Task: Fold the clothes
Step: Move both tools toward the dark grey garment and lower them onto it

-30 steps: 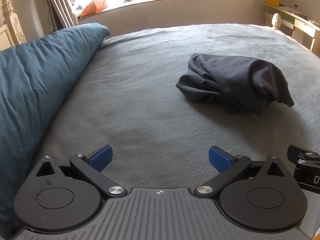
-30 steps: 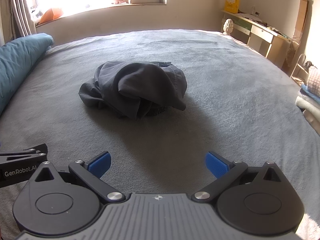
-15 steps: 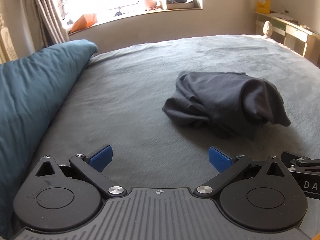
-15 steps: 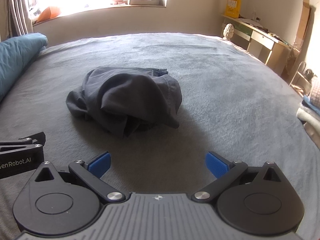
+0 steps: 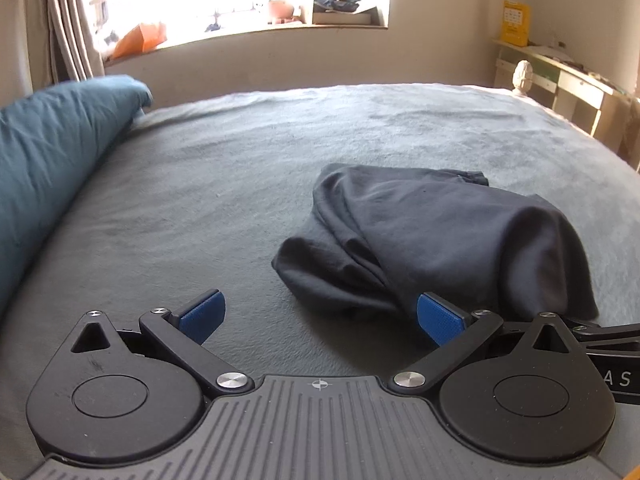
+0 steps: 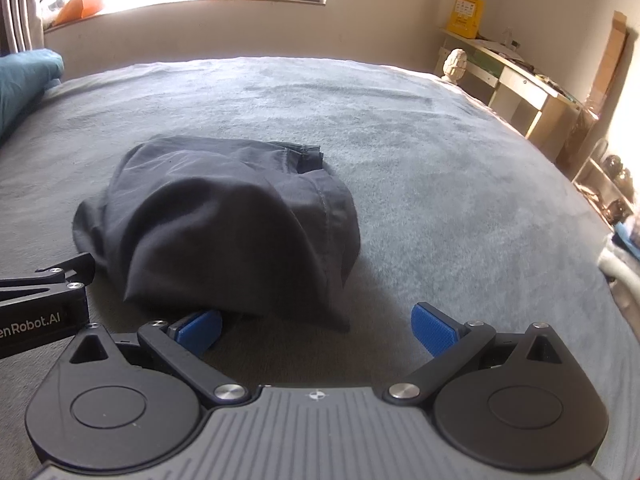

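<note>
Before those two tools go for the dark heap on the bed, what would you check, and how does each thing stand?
1. Left tool open: ok, blue pads wide apart.
2. Right tool open: ok, also wide apart.
3. Nothing held yet: ok, both tools are empty.
4. Dark garment within reach: ok, it lies crumpled just ahead of both tools on the grey blanket.
5. A clear hem or corner to pinch: cannot tell; one stitched edge shows on the right side, the rest is bunched.
6. Room to spread it: ok, bare blanket all round; the teal pillow lies well to the left.
</note>
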The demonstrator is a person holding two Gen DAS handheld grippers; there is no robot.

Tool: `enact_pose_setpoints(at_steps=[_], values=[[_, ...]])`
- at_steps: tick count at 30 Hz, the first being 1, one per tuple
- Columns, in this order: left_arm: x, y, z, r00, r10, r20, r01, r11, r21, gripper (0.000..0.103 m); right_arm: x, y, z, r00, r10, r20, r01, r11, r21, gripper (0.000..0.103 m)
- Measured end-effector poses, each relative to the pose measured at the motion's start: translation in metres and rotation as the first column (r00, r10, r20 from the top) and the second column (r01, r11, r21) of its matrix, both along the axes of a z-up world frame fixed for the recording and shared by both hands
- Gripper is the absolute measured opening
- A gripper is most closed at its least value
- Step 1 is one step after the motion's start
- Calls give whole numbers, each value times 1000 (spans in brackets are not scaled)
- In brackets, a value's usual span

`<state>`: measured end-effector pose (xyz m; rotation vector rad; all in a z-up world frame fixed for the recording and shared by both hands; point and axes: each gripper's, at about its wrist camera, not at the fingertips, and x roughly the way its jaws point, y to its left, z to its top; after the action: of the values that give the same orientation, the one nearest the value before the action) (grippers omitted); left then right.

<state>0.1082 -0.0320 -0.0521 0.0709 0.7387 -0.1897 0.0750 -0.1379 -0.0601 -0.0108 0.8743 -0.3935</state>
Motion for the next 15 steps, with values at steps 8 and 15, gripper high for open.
enact_pose_setpoints(at_steps=[8, 15], values=[[23, 12, -9, 999, -12, 30, 16, 993, -120, 103, 11, -13, 9, 993, 52, 106, -57, 997, 43, 103], [32, 33, -15, 999, -35, 16, 38, 965, -260, 100, -16, -72, 29, 935, -61, 350, -19, 975, 221, 103]])
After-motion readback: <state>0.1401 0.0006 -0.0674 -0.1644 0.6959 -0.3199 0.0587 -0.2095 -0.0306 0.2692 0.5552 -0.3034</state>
